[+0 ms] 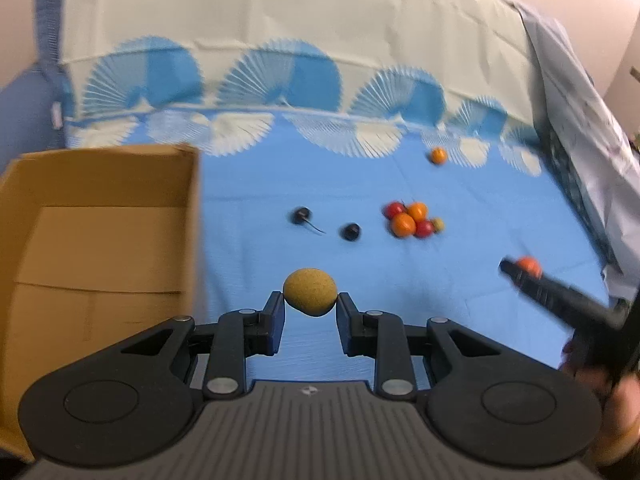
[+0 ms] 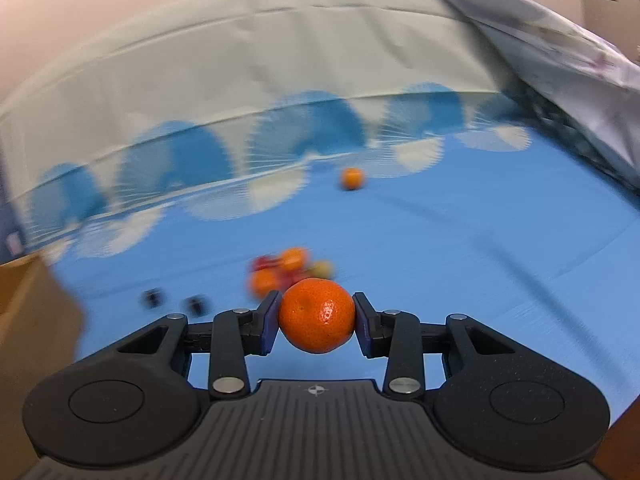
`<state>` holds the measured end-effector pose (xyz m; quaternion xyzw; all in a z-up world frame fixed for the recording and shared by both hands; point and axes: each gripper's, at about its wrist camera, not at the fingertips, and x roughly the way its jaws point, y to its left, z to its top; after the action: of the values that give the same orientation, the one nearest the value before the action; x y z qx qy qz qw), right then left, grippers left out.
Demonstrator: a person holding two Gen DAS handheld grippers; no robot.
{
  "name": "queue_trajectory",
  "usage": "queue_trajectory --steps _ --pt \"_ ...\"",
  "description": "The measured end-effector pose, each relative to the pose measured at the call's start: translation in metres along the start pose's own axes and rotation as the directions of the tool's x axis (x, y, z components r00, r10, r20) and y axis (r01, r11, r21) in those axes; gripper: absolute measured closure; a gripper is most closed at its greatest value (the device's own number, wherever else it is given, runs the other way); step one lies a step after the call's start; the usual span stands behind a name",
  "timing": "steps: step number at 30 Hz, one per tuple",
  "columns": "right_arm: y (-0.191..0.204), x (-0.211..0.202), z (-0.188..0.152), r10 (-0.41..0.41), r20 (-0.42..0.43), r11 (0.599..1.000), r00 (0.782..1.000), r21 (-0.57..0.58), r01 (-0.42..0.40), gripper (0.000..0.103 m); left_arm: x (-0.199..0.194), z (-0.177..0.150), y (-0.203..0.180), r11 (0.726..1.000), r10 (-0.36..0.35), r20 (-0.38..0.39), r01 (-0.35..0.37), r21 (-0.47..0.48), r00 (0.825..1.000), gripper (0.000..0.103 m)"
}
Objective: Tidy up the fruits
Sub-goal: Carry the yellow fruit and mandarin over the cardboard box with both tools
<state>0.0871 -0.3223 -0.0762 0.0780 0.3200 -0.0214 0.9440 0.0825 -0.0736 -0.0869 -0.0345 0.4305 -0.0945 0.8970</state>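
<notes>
My left gripper (image 1: pixel 310 302) is shut on a round tan-yellow fruit (image 1: pixel 309 290), held above the blue cloth just right of an open cardboard box (image 1: pixel 100 216). My right gripper (image 2: pixel 316 314) is shut on a mandarin orange (image 2: pixel 317 314); it also shows in the left wrist view (image 1: pixel 528 266) at the right. A pile of red and orange fruits (image 1: pixel 412 218) lies mid-cloth, blurred in the right wrist view (image 2: pixel 284 270). Two dark fruits (image 1: pixel 301 214) (image 1: pixel 351 231) lie left of the pile. A lone orange (image 1: pixel 438 155) (image 2: pixel 352 178) sits farther back.
The blue cloth with a white fan pattern (image 1: pixel 400 184) covers the surface and rises at the back. A grey crumpled sheet (image 1: pixel 580 120) borders the right side. The box corner shows at the left of the right wrist view (image 2: pixel 24 300).
</notes>
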Motion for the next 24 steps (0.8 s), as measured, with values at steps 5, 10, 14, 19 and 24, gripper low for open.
queue_trajectory --steps 5,10,14,19,24 --pt "0.072 -0.044 -0.013 0.155 -0.038 0.983 0.987 -0.090 -0.158 0.063 -0.050 -0.006 0.034 0.998 0.044 0.055 -0.041 -0.047 0.998 0.072" --pt "0.137 -0.079 -0.019 0.286 -0.055 0.942 0.957 -0.167 -0.292 0.063 -0.095 -0.024 0.071 0.992 0.108 0.095 -0.101 -0.075 0.990 0.072" --pt "0.185 -0.097 -0.026 0.349 -0.080 0.907 0.934 -0.221 -0.358 0.063 -0.121 -0.044 0.099 0.985 0.157 0.122 -0.147 -0.089 0.980 0.072" --pt "0.233 -0.110 -0.035 0.398 -0.127 0.866 0.909 -0.276 -0.418 0.063 -0.136 -0.061 0.131 0.977 0.180 0.126 -0.162 -0.138 0.976 0.072" --pt "0.264 -0.111 -0.037 0.417 -0.137 0.847 0.898 -0.301 -0.439 0.063 -0.146 -0.068 0.156 0.970 0.196 0.133 -0.172 -0.174 0.972 0.072"
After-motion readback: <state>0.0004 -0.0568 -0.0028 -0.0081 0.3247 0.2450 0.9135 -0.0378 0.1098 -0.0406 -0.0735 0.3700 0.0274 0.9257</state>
